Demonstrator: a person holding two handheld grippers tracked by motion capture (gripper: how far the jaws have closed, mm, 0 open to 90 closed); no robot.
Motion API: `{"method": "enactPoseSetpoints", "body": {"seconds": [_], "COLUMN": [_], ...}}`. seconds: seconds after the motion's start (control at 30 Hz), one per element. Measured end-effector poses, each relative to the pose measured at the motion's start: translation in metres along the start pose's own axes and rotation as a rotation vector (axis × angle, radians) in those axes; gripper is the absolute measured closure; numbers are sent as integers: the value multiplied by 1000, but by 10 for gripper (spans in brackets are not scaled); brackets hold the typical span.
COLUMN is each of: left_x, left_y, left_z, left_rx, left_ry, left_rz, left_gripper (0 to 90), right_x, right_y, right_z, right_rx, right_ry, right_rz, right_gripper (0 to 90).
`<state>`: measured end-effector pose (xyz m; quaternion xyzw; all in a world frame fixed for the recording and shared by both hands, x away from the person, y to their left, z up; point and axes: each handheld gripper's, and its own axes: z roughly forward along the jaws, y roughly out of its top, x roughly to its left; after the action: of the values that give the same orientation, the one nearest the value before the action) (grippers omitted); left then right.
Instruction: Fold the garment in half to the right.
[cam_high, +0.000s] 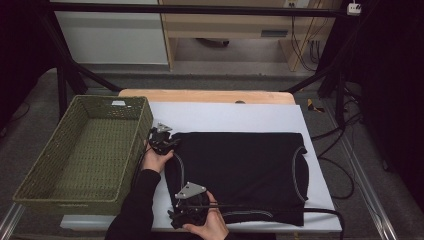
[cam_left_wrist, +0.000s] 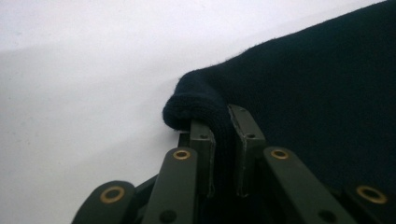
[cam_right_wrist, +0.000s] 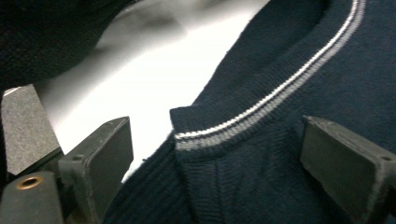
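While the left hand-held gripper (cam_left_wrist: 223, 140) pinches the dark sweater's (cam_high: 240, 170) corner, the right hand-held gripper (cam_right_wrist: 212, 158), jaws open astride the striped hem (cam_right_wrist: 280, 91), must next clamp it.

We take this for a lab or recording workspace — a black metal frame (cam_high: 65, 75) rigged around the white-covered wooden surface (cam_high: 225, 117), loose black cables (cam_high: 335, 150) trailing across the grey floor (cam_high: 210, 80), and pale cabinets (cam_high: 112, 35) behind.
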<state>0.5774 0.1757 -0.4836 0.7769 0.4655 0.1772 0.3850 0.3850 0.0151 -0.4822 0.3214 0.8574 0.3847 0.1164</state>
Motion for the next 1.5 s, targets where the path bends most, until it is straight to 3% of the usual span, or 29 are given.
{"method": "enactPoseSetpoints", "body": {"seconds": [0.2,0.3,0.4,0.87,1.07,1.2,1.3,1.5], "left_x": [0,0,0,0,-1,1,1,-5], "left_y": [0,0,0,0,1,2,5,23], "left_z": [0,0,0,0,0,-2,-4,-19], "left_rx": [0,0,-5,-2,3,12,24,2], "left_ry": [2,3,8,3,5,-4,-3,-10], "left_rz": [0,-1,4,-11,-33,-61,-77,-74], "left_gripper": [803,803,803,805,815,824,829,830], "right_x": [5,9,11,2,-1,-9,-17,-24], "right_y": [-1,-2,0,7,10,12,12,23], "right_z": [3,3,3,-4,-5,-7,-12,-34], "right_rx": [5,17,29,99,111,114,93,27], "right_ry": [-17,-49,-62,-100,-93,-50,-14,-9], "right_rz": [-25,-76,-71,-95,-86,-30,5,15], "right_gripper": [185,225,282,702,761,779,783,785]}}
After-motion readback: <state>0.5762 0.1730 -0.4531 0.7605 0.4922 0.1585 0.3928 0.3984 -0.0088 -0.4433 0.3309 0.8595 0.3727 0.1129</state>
